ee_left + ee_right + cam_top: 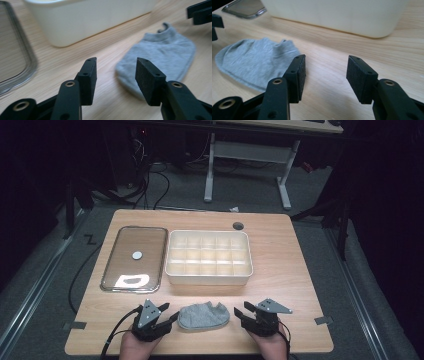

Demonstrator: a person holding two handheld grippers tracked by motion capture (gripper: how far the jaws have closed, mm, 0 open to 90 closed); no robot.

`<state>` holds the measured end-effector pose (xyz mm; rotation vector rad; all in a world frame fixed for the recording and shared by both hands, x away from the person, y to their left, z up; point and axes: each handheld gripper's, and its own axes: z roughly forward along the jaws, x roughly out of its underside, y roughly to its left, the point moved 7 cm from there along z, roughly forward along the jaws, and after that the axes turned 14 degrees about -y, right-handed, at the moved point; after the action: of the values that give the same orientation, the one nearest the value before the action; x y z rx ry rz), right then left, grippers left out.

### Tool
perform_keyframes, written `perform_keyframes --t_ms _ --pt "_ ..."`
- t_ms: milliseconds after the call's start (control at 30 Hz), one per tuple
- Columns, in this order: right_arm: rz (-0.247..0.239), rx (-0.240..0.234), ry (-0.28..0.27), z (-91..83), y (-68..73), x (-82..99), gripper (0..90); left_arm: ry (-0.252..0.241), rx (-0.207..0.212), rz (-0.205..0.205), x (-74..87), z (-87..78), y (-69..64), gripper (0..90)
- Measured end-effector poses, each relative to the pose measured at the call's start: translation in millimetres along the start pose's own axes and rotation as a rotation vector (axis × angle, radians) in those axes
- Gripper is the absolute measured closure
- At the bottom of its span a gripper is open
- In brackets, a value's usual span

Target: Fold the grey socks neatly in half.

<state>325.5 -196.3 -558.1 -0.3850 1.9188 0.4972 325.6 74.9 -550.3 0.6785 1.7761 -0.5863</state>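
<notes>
A small grey ankle sock (pixel 204 316) lies flat on the wooden table near its front edge, between my two grippers. My left gripper (pixel 170 313) sits just left of the sock and points at its toe end. In the left gripper view that gripper (pixel 116 62) is open, the sock (pixel 160 55) lying just beyond its pads, untouched. My right gripper (pixel 240 313) rests to the right of the sock, a short gap away. The right gripper view has this gripper (pixel 325 58) open over bare wood, with the sock (pixel 254 62) off to its left.
A white box (pixel 209 281) divided into several compartments stands behind the sock at mid-table. Left of it lies a shallow glass tray (pixel 112 265) with a small white disc (pixel 137 255) on it. A dark round hole (pixel 238 225) marks the table's far edge.
</notes>
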Motion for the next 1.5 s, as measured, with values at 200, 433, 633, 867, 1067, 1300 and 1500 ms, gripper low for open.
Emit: perform_keyframes --t_ms 200,433,633,867,1067,1300,1500 --pt "-0.027 -0.048 0.046 10.2 22.4 4.0 56.2 0.028 0.061 0.023 -5.8 19.2 -23.5 67.2" --pt "-0.089 -0.031 0.102 20.1 34.1 11.9 58.3 0.078 0.062 0.058 4.8 32.5 -30.2 73.6" --pt "-0.125 -0.026 0.132 25.3 36.7 17.2 56.4 0.092 0.063 0.077 7.5 32.4 -28.9 74.5" --pt "-0.091 -0.026 0.06 15.9 40.2 3.4 55.8 0.093 0.078 0.113 2.1 35.0 -42.4 74.7" --pt "-0.102 -0.029 0.119 15.9 46.8 16.0 54.8 0.112 0.089 0.137 11.3 33.2 -45.5 77.0" --pt "-0.116 -0.005 0.153 21.2 47.2 21.3 56.8 0.13 0.087 0.136 16.6 32.9 -39.1 75.6" --pt "-0.112 -0.01 0.148 21.4 46.0 21.4 58.0 0.131 0.076 0.153 20.8 28.3 -32.3 75.1"
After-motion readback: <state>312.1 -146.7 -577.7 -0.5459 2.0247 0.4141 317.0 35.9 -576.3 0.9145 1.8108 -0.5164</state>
